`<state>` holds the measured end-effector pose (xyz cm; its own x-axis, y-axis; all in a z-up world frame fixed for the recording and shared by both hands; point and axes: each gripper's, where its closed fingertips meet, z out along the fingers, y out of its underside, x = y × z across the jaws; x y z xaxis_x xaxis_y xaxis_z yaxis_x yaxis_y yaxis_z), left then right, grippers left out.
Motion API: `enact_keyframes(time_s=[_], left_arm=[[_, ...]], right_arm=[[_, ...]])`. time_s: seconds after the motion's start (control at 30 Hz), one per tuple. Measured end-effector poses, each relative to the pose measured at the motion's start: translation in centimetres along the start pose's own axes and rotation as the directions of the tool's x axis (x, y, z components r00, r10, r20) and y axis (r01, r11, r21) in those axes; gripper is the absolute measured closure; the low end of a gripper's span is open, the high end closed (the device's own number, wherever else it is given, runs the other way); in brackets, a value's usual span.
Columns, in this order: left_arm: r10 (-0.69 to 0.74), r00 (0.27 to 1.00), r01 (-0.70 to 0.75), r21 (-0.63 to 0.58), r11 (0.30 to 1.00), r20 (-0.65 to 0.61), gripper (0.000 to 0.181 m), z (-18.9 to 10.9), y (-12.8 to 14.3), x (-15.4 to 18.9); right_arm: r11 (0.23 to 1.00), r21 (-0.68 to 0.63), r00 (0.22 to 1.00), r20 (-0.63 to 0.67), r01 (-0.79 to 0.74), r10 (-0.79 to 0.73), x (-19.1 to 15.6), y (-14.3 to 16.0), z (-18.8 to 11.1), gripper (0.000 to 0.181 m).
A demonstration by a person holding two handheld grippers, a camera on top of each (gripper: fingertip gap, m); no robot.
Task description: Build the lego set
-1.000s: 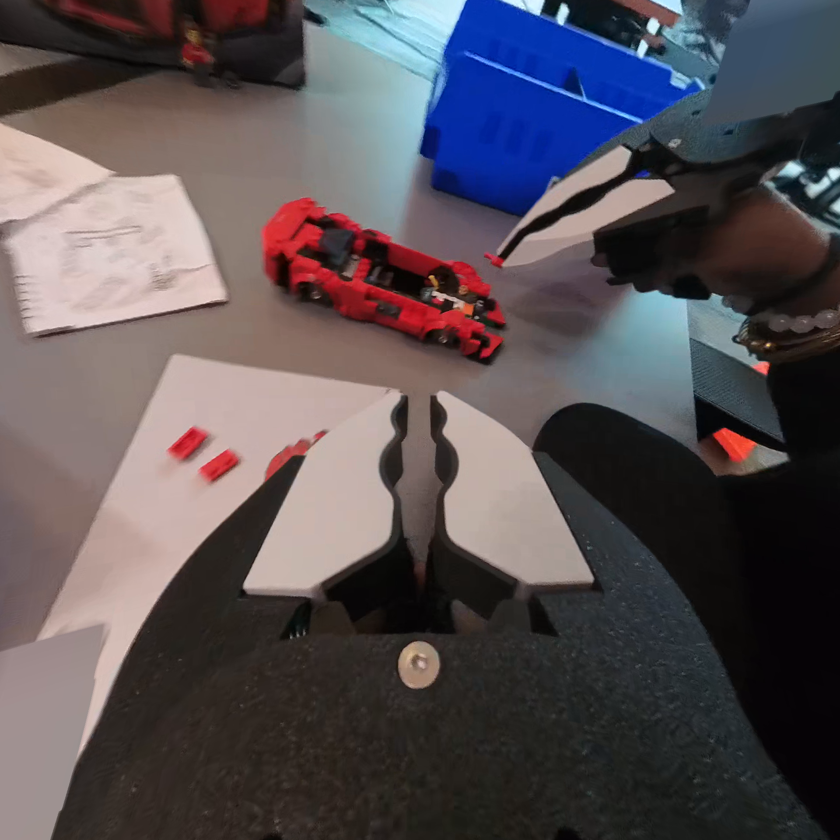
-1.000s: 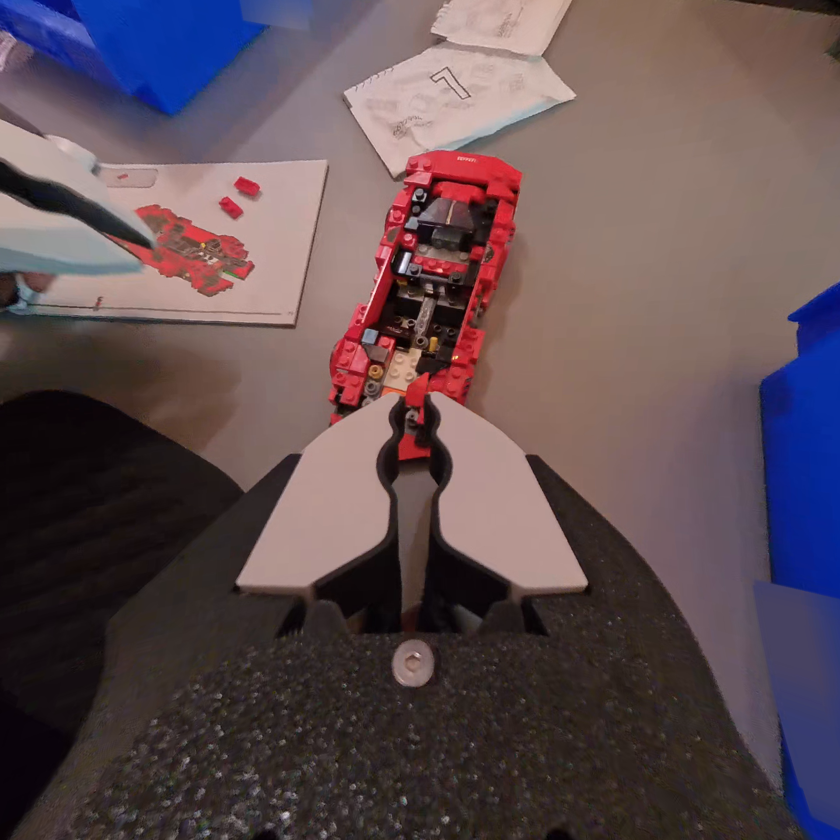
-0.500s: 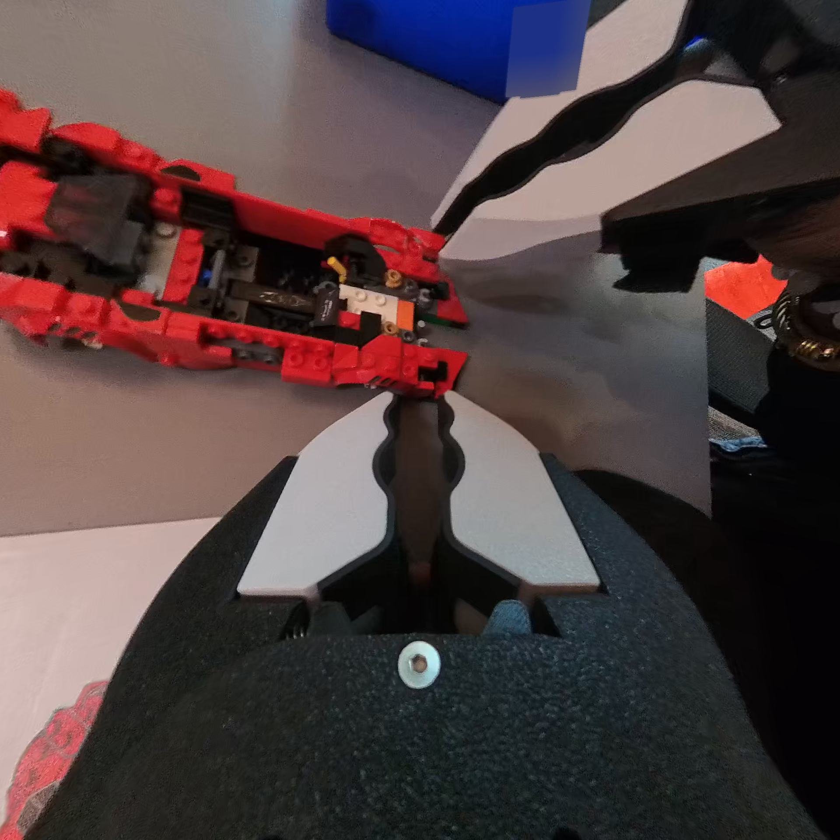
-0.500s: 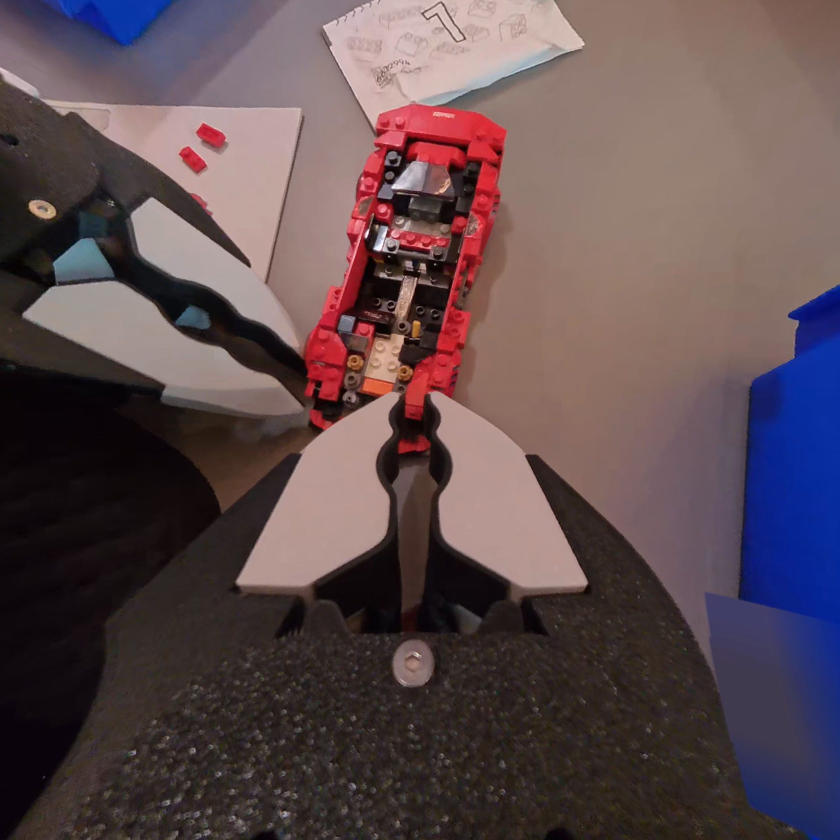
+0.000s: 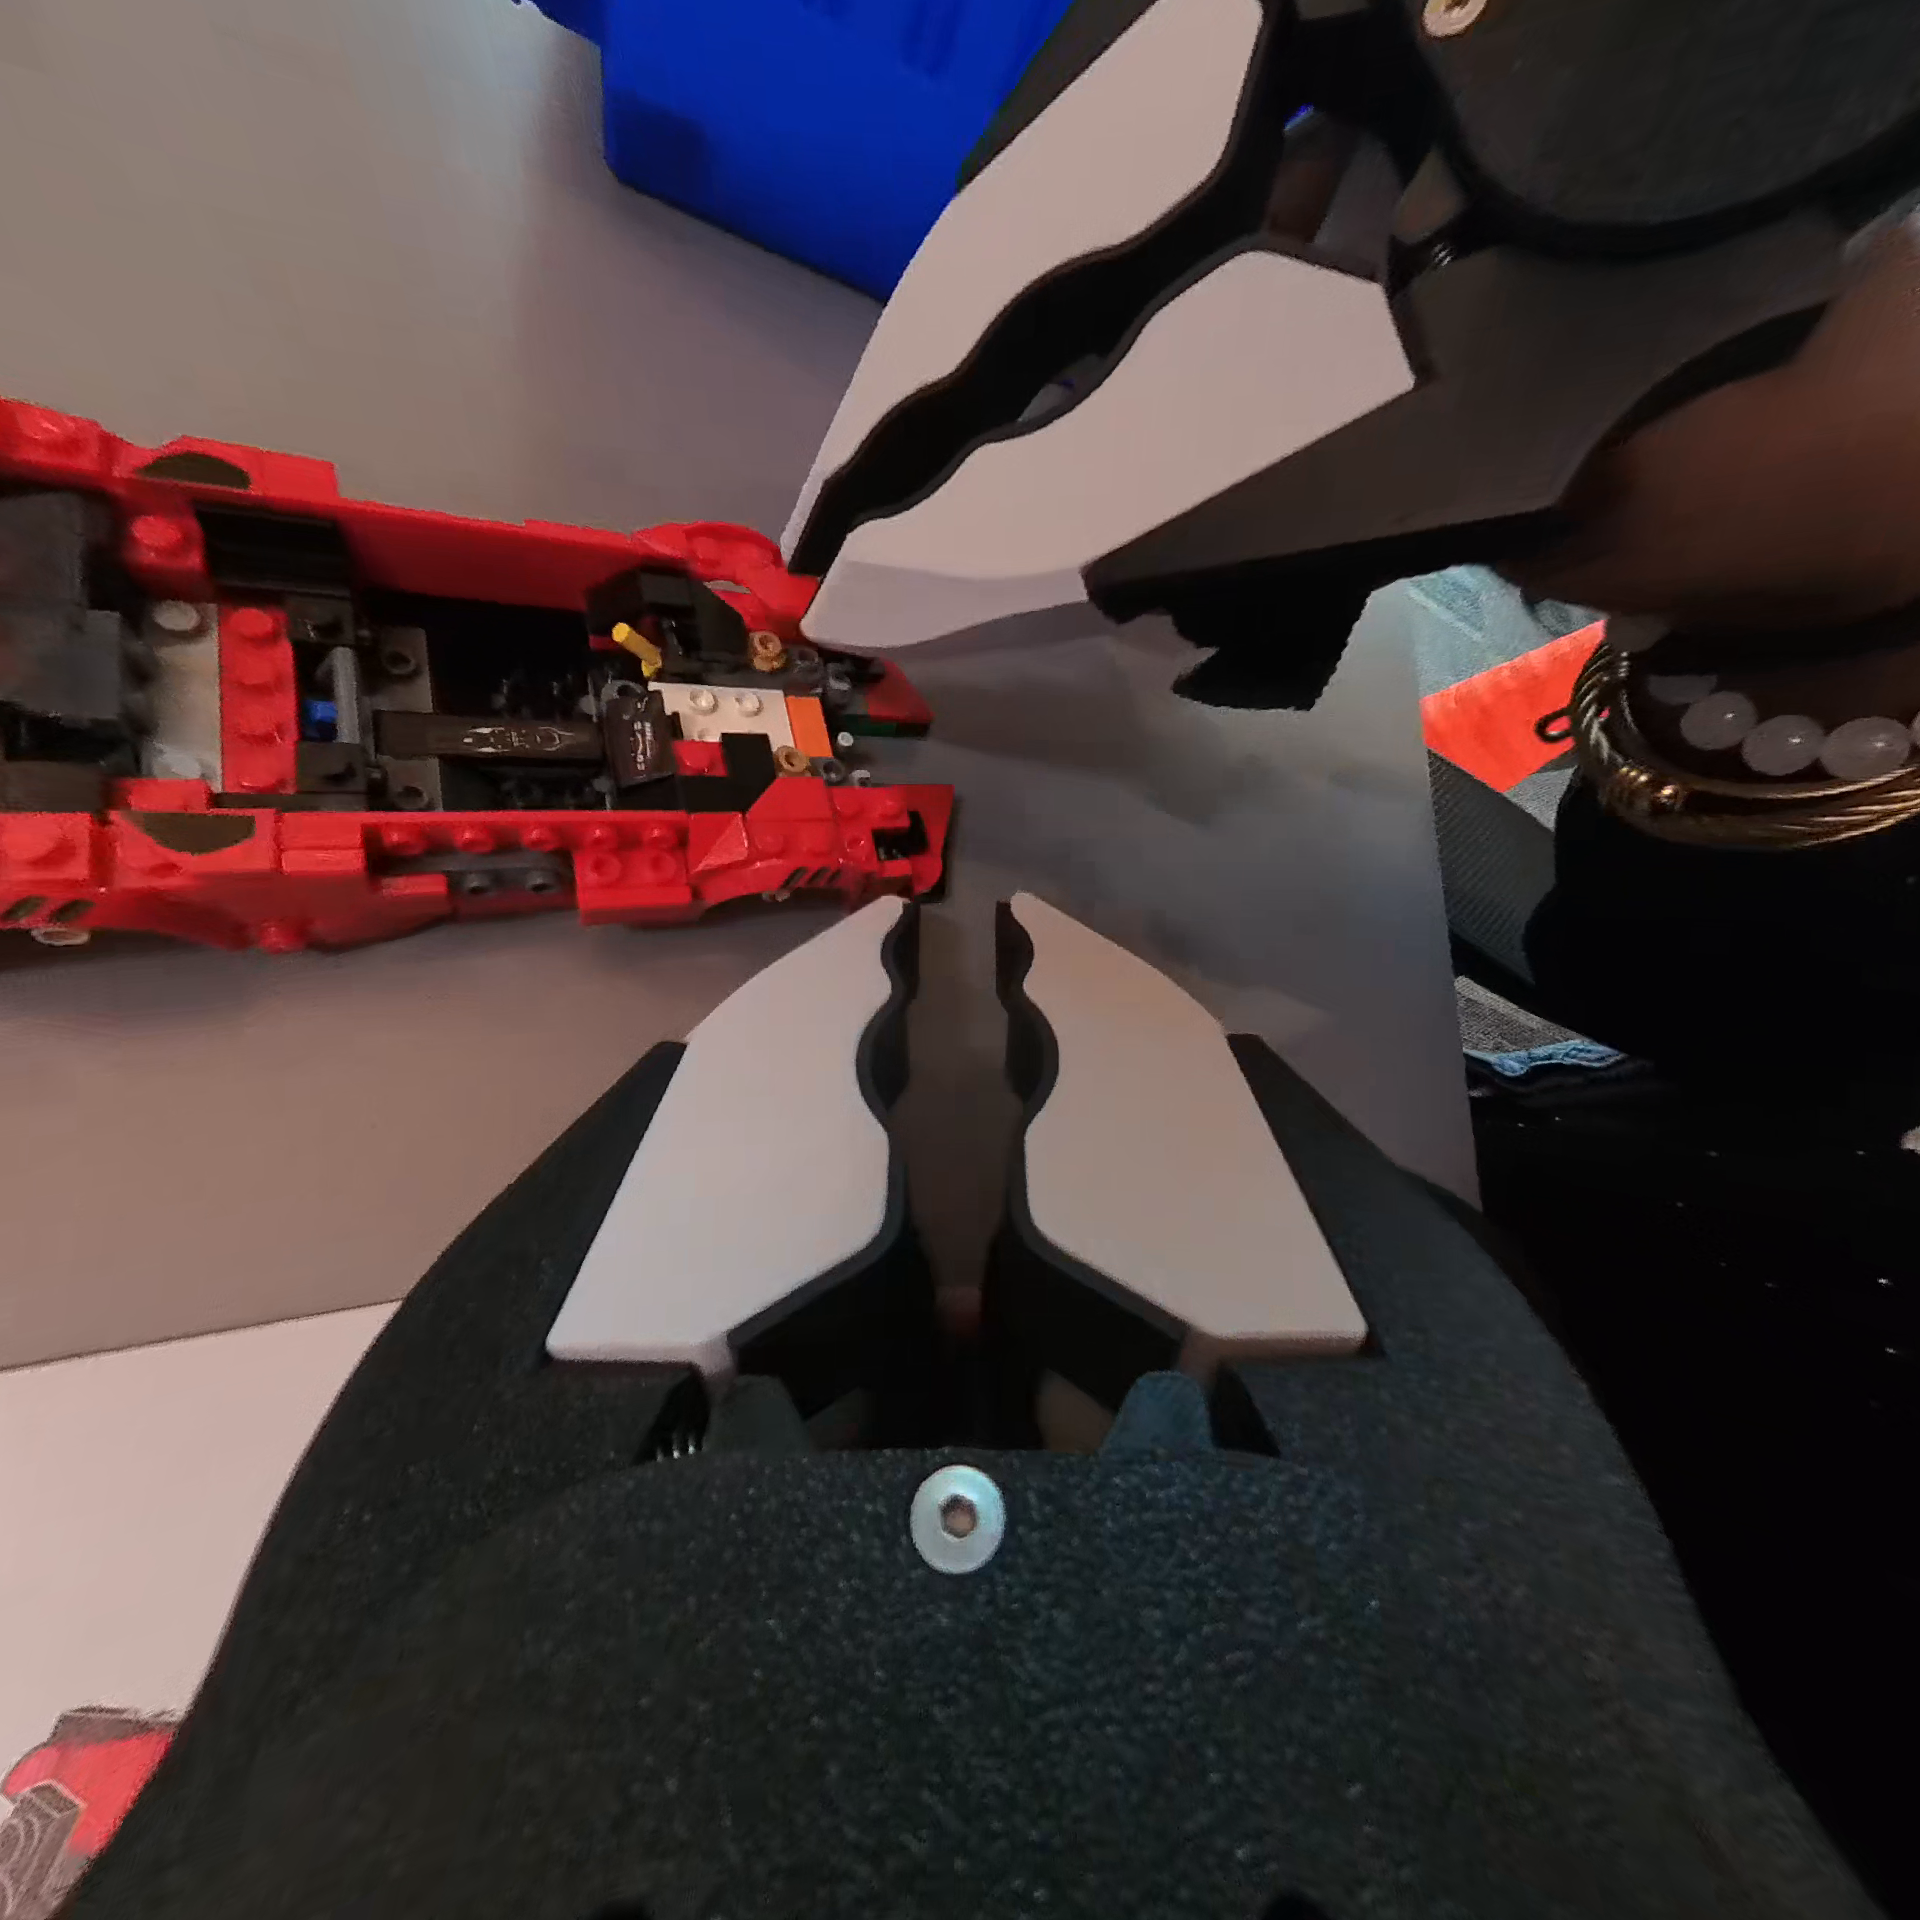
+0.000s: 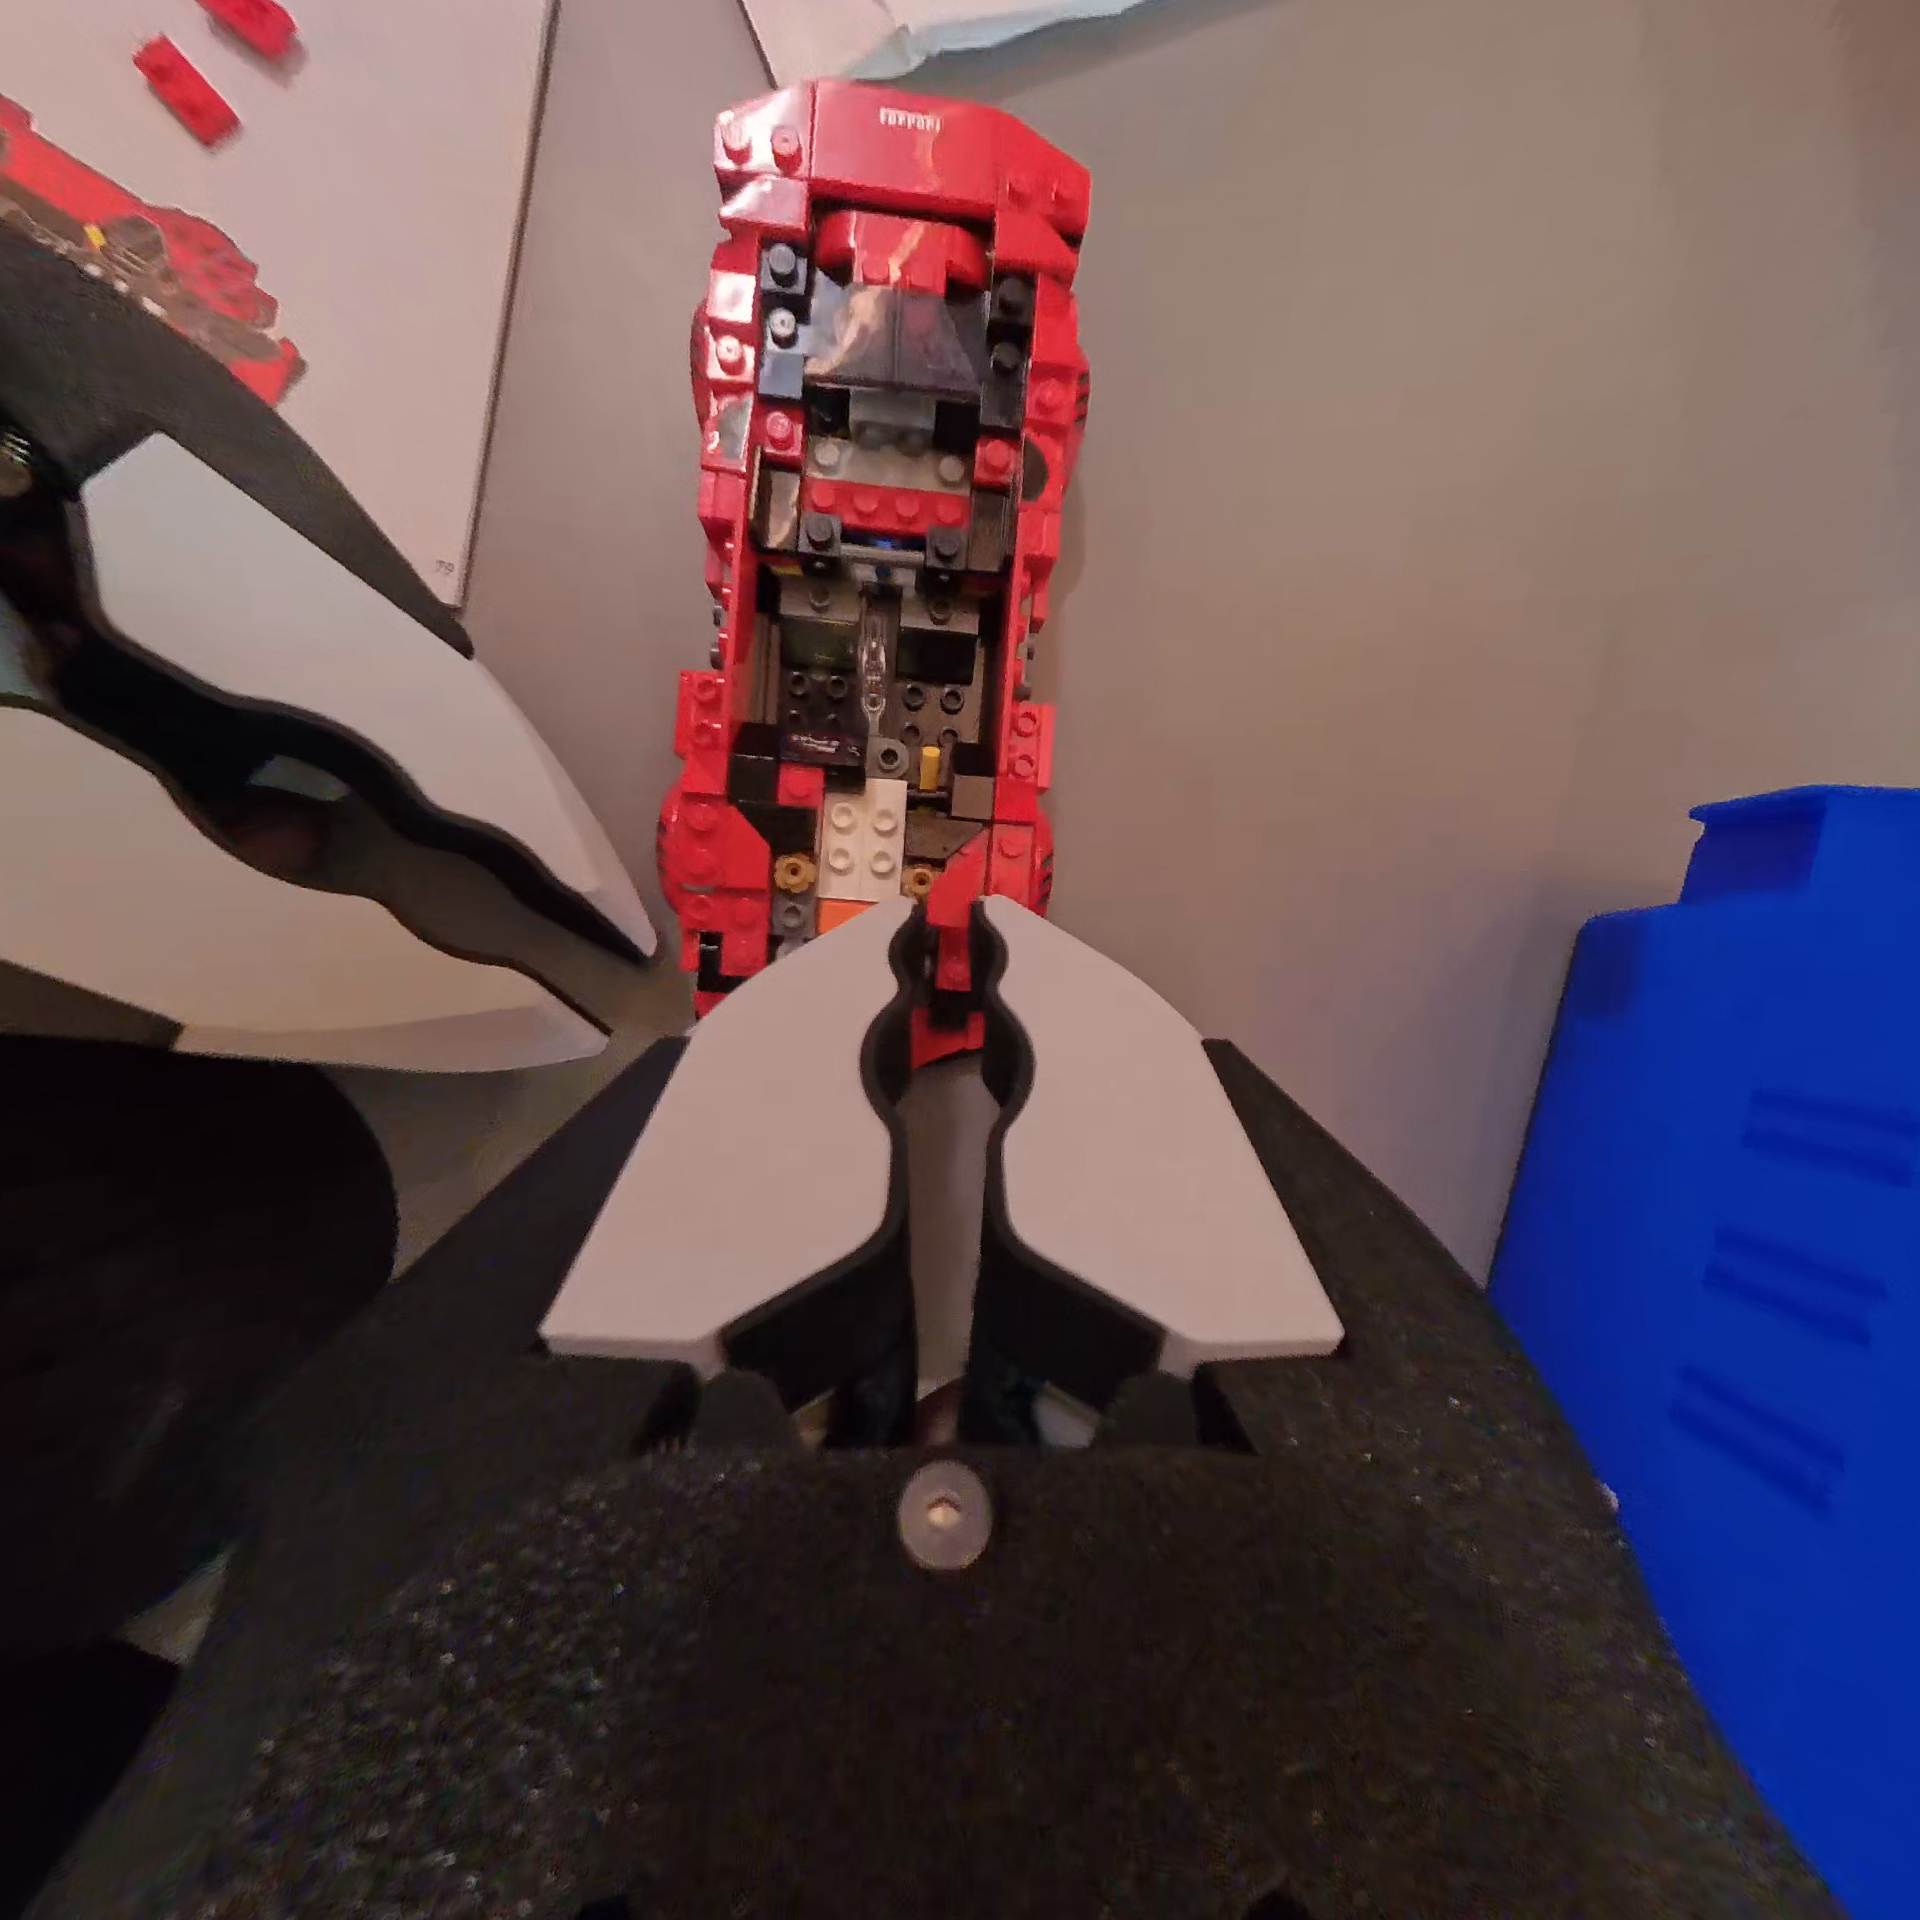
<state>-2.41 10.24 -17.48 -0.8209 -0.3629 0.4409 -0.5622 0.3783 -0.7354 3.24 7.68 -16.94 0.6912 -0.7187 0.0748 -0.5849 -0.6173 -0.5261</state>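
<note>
A red Lego car (image 5: 416,727) with an open top lies on the grey table; it also shows in the right wrist view (image 6: 894,520). My right gripper (image 6: 945,914) is shut on a small red piece (image 6: 951,977) and holds it at the car's near end, by the white plate. In the left wrist view its tips (image 5: 810,582) touch the car's end fender. My left gripper (image 5: 956,914) is empty, its jaws a narrow gap apart, just beside the car's near corner. It shows at the left in the right wrist view (image 6: 623,997).
An open instruction booklet (image 6: 416,312) lies left of the car with two loose red pieces (image 6: 187,88) on it. A blue bin (image 6: 1714,1247) stands right of the car, also seen in the left wrist view (image 5: 790,125). A hand with bracelets (image 5: 1745,758) holds the right gripper. My hands' fingertips stand some 6 cm from each other.
My left gripper moved from over the booklet to the car's near corner. My right gripper carried the red piece closer to the car's end.
</note>
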Motion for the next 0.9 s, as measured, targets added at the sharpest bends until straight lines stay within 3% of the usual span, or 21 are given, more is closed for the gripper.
enact_keyframes(time_s=[0.9], left_arm=[[-0.019, 0.999, 0.018, -0.020, 1.000, -0.045, 0.168, 0.08, 0.37, 0.41]], right_arm=[[1.000, -0.013, 0.999, -0.051, 0.016, -0.016, 0.15, -0.50, 0.36, 0.173]])
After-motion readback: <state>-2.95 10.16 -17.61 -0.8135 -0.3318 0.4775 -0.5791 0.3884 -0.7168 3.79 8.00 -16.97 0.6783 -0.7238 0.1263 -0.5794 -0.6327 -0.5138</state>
